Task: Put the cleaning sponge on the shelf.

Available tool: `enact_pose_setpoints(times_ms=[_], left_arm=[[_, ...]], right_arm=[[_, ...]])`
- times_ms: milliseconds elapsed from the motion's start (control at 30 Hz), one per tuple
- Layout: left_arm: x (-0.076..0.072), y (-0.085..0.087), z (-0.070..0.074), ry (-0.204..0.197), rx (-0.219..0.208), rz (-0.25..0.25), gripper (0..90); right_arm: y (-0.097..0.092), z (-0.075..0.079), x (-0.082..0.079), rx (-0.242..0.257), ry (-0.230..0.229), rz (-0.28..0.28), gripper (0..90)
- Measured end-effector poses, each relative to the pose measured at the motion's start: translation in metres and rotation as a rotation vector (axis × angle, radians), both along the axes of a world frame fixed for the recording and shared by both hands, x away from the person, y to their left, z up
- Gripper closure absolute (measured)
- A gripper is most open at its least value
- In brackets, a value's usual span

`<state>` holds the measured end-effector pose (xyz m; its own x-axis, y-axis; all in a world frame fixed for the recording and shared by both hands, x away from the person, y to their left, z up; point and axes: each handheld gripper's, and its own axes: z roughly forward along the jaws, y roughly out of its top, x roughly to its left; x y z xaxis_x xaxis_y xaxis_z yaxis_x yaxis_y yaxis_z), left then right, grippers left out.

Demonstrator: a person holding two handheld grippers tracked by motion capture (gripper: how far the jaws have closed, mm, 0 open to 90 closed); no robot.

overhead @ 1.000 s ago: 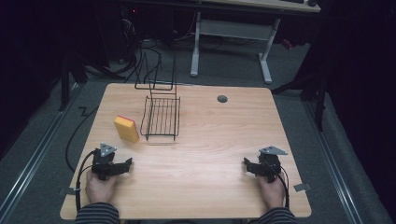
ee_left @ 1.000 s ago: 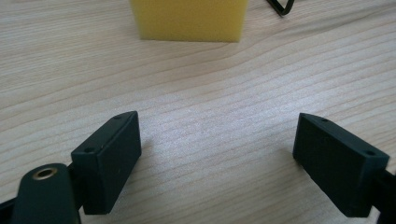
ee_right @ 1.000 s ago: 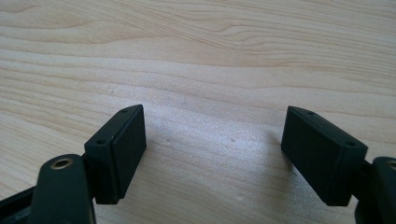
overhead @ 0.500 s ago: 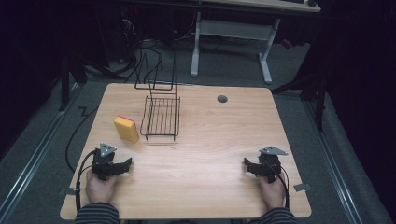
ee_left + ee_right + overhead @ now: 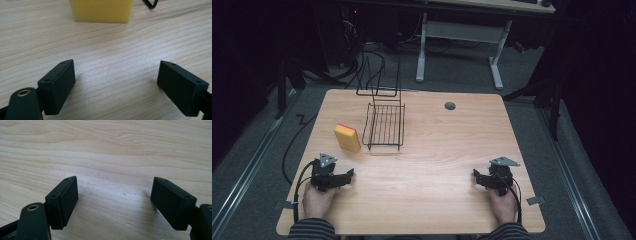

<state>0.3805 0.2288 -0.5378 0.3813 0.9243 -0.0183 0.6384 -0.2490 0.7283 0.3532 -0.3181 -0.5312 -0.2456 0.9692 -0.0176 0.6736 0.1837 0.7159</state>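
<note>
Sponge, a yellow block with a red far edge, is lying on the tabletop just left of the black wire rack. Left tool and right tool are resting near the front edge, jaws spread wide, gripping nothing.

A yellow sponge lies on the wooden desk just left of a black wire rack.

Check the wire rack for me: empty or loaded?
Empty. The wire rack shows bare table through its bars; the yellow sponge lies outside, at its left.
</note>
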Motion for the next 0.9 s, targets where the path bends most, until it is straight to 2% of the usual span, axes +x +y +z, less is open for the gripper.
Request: enact_pose_setpoints(times_ms=[400, 600, 900], left_arm=[[-0.001, -0.003, 0.000, 0.001, 0.000, 0.011, 10.9], [-0.005, 0.001, 0.000, 0.006, -0.038, 0.023, 5.5], [-0.013, 0.007, 0.005, -0.025, -0.066, 0.040, 3.8]], right_arm=[[0.000, 0.000, 0.000, 0.001, 0.002, -0.004, 22.2], [0.000, 0.000, 0.000, 0.002, 0.004, -0.006, 22.2], [0.000, 0.000, -0.001, 0.002, 0.004, -0.007, 22.2]])
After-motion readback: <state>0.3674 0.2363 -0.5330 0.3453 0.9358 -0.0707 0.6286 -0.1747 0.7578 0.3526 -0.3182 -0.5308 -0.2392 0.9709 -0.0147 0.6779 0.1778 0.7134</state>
